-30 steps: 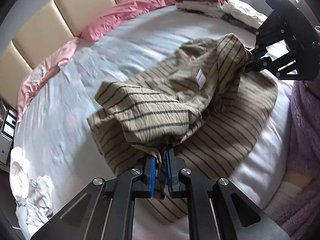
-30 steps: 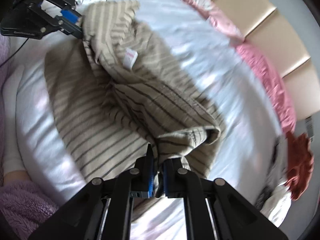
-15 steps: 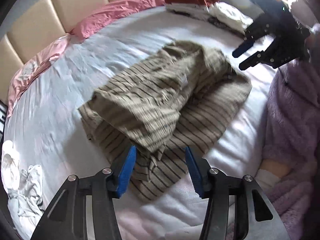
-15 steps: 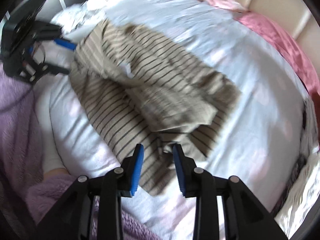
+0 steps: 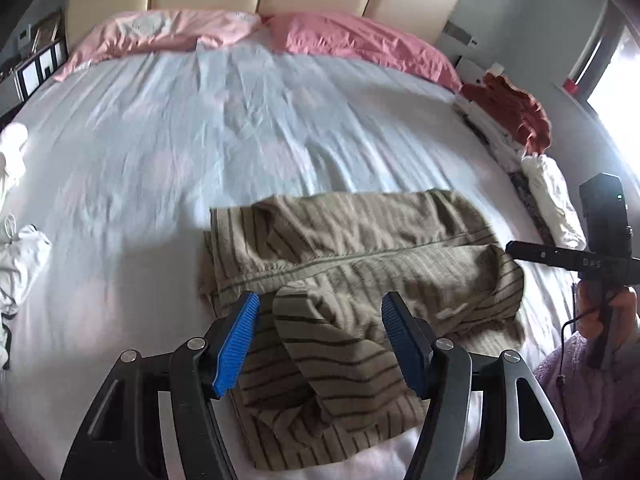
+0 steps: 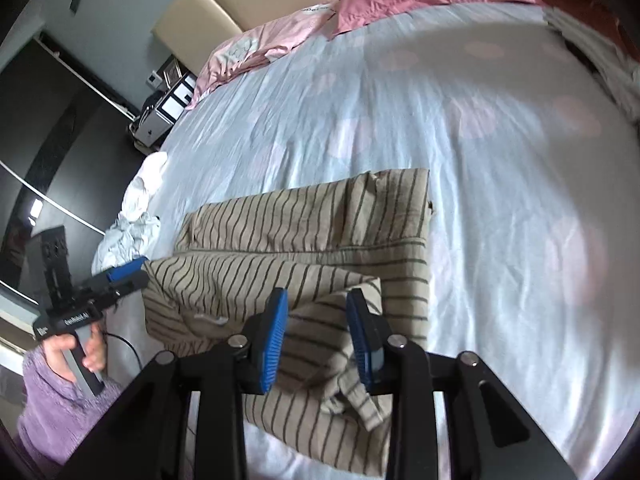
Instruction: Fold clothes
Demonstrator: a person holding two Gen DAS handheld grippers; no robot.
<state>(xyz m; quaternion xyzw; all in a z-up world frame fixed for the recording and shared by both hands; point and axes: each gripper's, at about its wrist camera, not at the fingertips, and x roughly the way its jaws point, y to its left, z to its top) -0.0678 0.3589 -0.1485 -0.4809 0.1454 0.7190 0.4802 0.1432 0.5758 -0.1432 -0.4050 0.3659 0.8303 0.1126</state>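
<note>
A tan garment with dark stripes [image 5: 360,256] lies folded over in a rough rectangle on the near side of the bed; it also shows in the right wrist view [image 6: 304,240]. My left gripper [image 5: 320,340] is open and empty, its blue pads [image 5: 236,344] on either side of a bunched sleeve end. My right gripper [image 6: 318,336] is open and empty above the garment's near edge, its pads [image 6: 274,336] apart. The right gripper's body [image 5: 600,240] shows at the right edge of the left wrist view. The left gripper [image 6: 116,276] shows at the garment's left side.
The bed has a pale blue sheet [image 5: 240,128] and pink pillows [image 5: 352,40] against a beige headboard. A pile of red and white clothes [image 5: 516,120] lies on the right side, crumpled white clothes [image 6: 140,200] on the left. A purple-sleeved arm [image 6: 52,396] holds each tool.
Both grippers opened and let go of the striped garment, which dropped flat onto the bed. Both have swung round to face the headboard.
</note>
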